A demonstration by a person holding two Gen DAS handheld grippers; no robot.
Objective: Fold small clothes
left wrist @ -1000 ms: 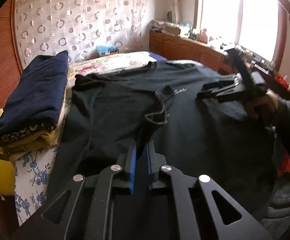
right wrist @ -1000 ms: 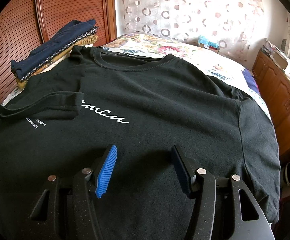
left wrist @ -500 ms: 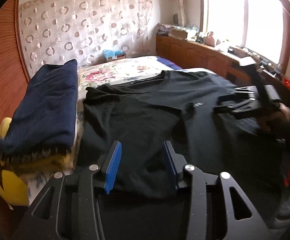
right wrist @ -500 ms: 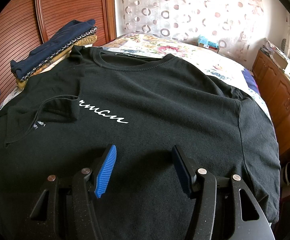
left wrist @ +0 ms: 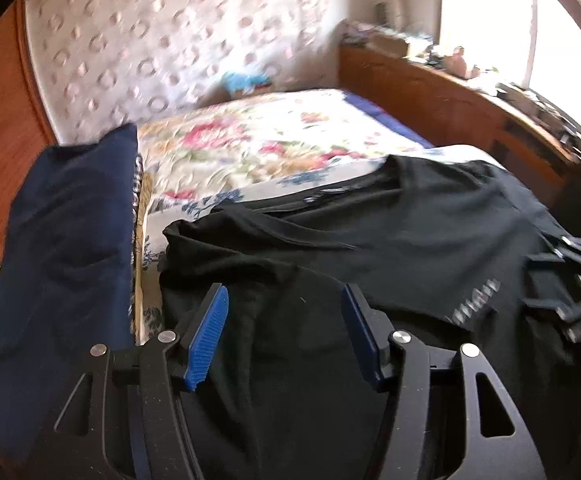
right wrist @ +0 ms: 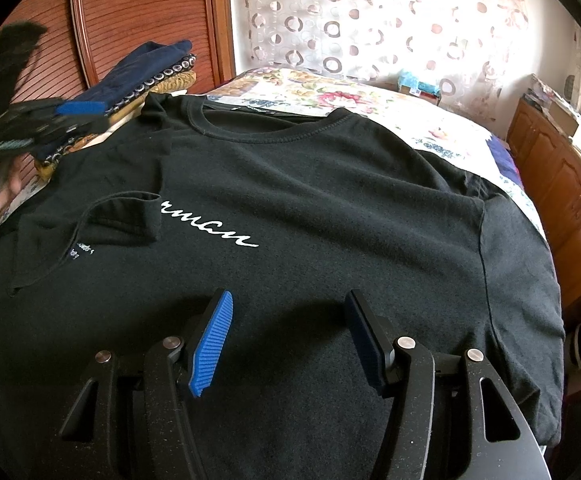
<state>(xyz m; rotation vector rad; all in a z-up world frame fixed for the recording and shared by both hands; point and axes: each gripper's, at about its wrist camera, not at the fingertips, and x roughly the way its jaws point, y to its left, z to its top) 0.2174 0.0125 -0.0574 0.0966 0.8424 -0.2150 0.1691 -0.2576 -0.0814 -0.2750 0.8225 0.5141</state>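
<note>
Black knit T-shirt [right wrist: 330, 208] lies flat, sleeve [right wrist: 102, 220] folded.

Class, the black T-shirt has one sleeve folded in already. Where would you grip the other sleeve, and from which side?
Grip the flat sleeve of the black T-shirt at its outer hem, approaching from the bed's cabinet side: that edge lies free, draping over the mattress edge, so one finger can probably slip underneath.

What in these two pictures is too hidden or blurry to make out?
- Right wrist view: the folded sleeve covers the start of the white lettering.
- Left wrist view: motion blur smears that lettering.
- Left wrist view: items on the windowsill are too small and glared.
</note>
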